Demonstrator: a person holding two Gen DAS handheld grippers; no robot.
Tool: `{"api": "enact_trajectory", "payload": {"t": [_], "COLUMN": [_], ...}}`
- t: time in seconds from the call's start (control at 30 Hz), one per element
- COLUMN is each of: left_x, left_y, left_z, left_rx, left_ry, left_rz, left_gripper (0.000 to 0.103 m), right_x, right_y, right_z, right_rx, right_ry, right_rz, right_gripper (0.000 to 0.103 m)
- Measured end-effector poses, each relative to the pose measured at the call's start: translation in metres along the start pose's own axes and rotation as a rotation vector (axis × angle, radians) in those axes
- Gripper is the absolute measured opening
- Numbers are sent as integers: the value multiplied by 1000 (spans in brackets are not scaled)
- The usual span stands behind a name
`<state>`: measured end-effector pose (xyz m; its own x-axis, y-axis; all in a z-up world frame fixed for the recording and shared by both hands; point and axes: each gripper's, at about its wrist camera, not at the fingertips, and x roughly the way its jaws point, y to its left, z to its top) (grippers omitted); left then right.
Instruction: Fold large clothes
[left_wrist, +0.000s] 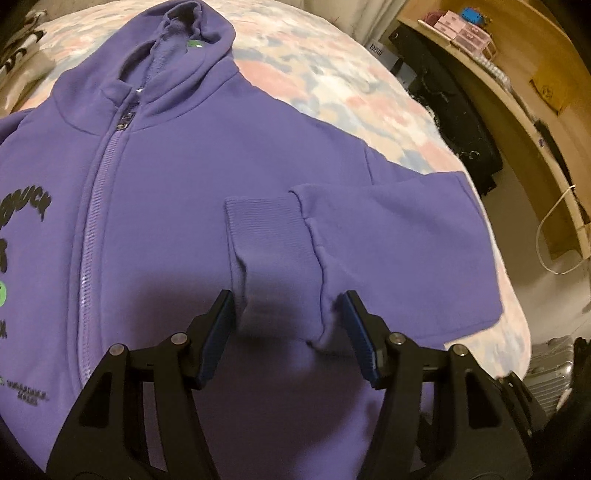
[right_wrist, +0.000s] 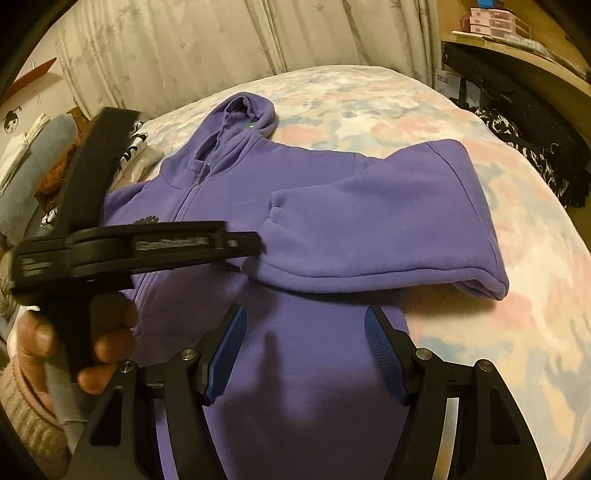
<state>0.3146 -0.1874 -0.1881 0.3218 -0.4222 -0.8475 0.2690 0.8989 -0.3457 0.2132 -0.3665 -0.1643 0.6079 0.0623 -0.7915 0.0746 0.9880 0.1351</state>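
Nearest the left wrist lens, the left gripper (left_wrist: 288, 332) has its black, blue-padded jaws straddling the ribbed cuff (left_wrist: 266, 236) of the purple fleece zip hoodie (left_wrist: 177, 206). The jaws stand partly apart and the pads seem not yet to press the cloth, so nothing is held. In the right wrist view the right gripper (right_wrist: 304, 347) hangs wide open and empty over the lower front panel.

The risk, as I judge it, is a pinch that takes the chest layer along with the cuff, dragging the whole front askew. A shallow bite could instead let the thick fleece slip.

The hoodie lies front up on the pastel floral bedspread (right_wrist: 517, 229), zipped, hood (right_wrist: 247, 114) toward twelve o'clock. One sleeve (right_wrist: 388, 221) is doubled back across the chest from three o'clock, its cuff resting near the zip.
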Motion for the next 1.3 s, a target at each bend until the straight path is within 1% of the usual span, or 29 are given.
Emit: {"api": "enact_trajectory", "payload": {"t": [0.03, 0.07, 0.1, 0.2, 0.33, 0.4, 0.47, 0.53, 0.57, 0.63, 0.7, 0.77, 0.83, 0.87, 0.9, 0.93, 1.03, 1.07, 1.1, 1.17, 1.3], "left_x": [3, 5, 4, -13, -65, -95, -125, -144, -151, -155, -150, -138, -120, -114, -109, -106, -110, -112, -114, -113, -92], "left_y": [-3, -6, -10, -31, -51, -50, -45, -35, -23, 2, 31, 67, 105, 119, 135, 149, 168, 171, 171, 171, 176], "left_z": [2, 4, 5, 12, 29, 37, 46, 49, 51, 51, 49, 43, 38, 36, 33, 29, 30, 33, 37, 44, 52], "left_rx": [13, 25, 43, 129, 213, 232, 251, 254, 249, 232, 208, 169, 113, 82, 42, 6, -63, -76, -80, -65, -42], "left_ry": [0, 1, -8, -78, -240, -309, -377, -402, -406, -398, -367, -309, -216, -182, -146, -125, -121, -129, -140, -151, -119], "left_rz": [13, 21, 26, 104, 154, 159, 188, 223, 251, 308, 368, 420, 424, 418, 396, 358, 262, 230, 216, 203, 229], "left_gripper": [41, 30, 11, 10, 10, 10, 10, 10, 10, 10, 10, 11, 11, 13, 14, 15, 28, 38, 48, 56, 57], "right_x": [-1, -3, -5, -10, -20, -27, -34, -39, -41, -44, -45, -44, -40, -38, -37, -36, -32, -29, -25, -12, 36], "right_y": [-1, 0, -2, -1, 1, 0, 1, 2, 3, 2, 4, 5, 7, 8, 8, 6, -5, -9, -14, -26, -59], "right_z": [0, 1, 0, 1, 1, 1, 1, 0, -1, -1, -1, -2, -2, -1, 2, 5, 24, 32, 44, 67, 120], "right_rx": [2, 4, 7, 13, 20, 18, 11, 5, 1, -8, -18, -32, -53, -63, -68, -67, -28, -17, -4, 23, 121], "right_ry": [0, -1, -1, -2, -16, -26, -36, -41, -41, -39, -29, -10, 10, 22, 31, 39, 47, 48, 48, 51, 87], "right_rz": [0, 2, 3, 1, -10, -13, -22, -29, -34, -44, -53, -60, -63, -65, -59, -48, -15, -5, 7, 10, 32], "right_gripper": [67, 67, 67, 67, 67, 67, 67, 67, 67, 67, 67, 67, 67, 68, 68, 72, 82, 83, 84, 84, 84]}}
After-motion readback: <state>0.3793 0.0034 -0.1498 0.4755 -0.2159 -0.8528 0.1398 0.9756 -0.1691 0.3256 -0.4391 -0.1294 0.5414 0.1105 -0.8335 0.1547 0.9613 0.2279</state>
